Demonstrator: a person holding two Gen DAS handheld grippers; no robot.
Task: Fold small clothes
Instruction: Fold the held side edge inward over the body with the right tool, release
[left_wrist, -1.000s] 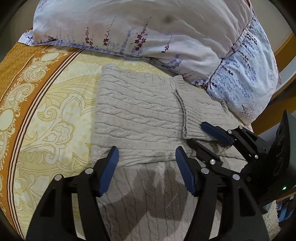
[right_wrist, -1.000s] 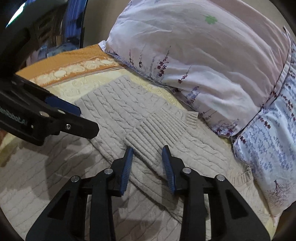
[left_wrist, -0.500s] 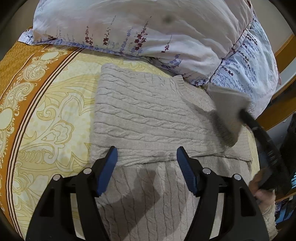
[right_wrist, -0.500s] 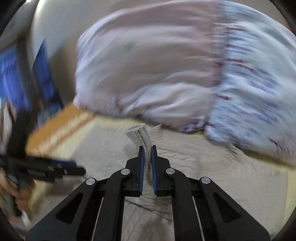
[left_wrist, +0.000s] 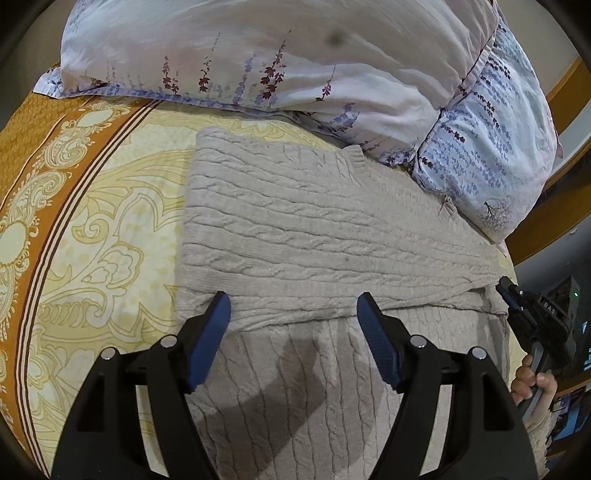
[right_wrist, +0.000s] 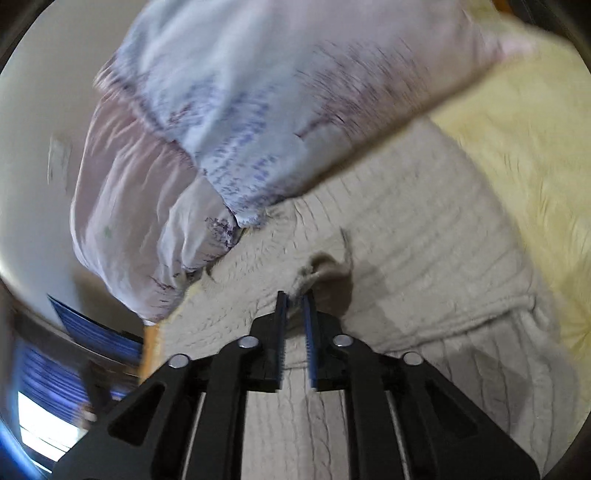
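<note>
A beige cable-knit sweater lies flat on the bed, with a fold edge running across it. My left gripper hovers just over that fold. Its jaws are opening and nothing is between them. At the sweater's right edge, a hand holds my right gripper. In the blurred right wrist view, the right gripper has a narrow gap and its jaws are opening. The sleeve's cuff lies crumpled at the tips on the sweater, with the pads off it.
Two floral pillows press against the sweater's far edge and also fill the upper part of the right wrist view. A yellow and orange patterned bedspread extends left of the sweater. The bed's edge and dark furniture lie to the right.
The right gripper shut on the ribbed cuff, carried the sleeve off the sweater's top toward the right edge while rolling over, and its jaws have parted. The left gripper stayed put and widened slightly.
</note>
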